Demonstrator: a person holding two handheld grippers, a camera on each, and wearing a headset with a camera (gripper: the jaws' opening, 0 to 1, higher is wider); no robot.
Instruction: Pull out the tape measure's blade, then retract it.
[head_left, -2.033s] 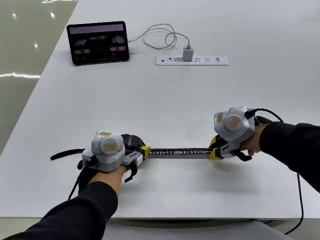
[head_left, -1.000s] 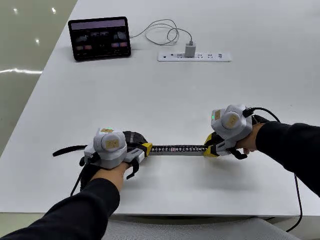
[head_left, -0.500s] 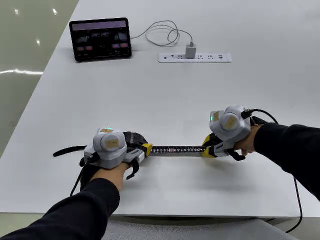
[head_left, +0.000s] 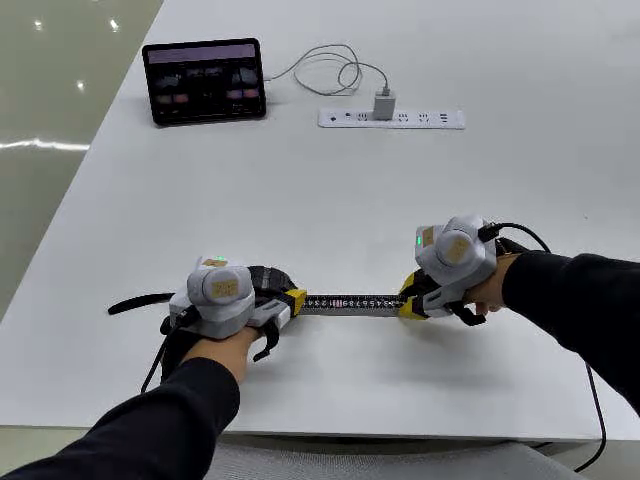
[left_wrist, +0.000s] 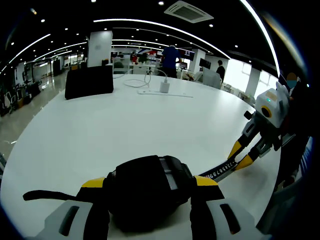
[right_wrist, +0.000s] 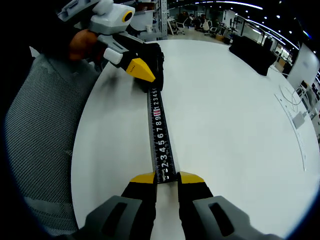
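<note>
A black tape measure case (head_left: 268, 283) (left_wrist: 147, 187) sits near the table's front edge, and my left gripper (head_left: 283, 305) (left_wrist: 150, 182) is shut on it. Its dark numbered blade (head_left: 352, 301) (right_wrist: 160, 135) (left_wrist: 220, 172) runs flat along the table to the right. My right gripper (head_left: 410, 300) (right_wrist: 166, 178) is shut on the blade's tip. In the right gripper view the case (right_wrist: 152, 62) and the left gripper (right_wrist: 136, 69) lie at the blade's far end. A black strap (head_left: 135, 301) trails left from the case.
A dark tablet (head_left: 205, 80) stands at the back left of the white table (head_left: 330, 200). A white power strip (head_left: 392, 119) with a plugged charger and coiled cable (head_left: 335, 70) lies at the back centre. The table's front edge runs just below my hands.
My right gripper has moved left toward the case, still holding the tip, so the exposed blade has grown shorter. The left gripper and the case have stayed put.
</note>
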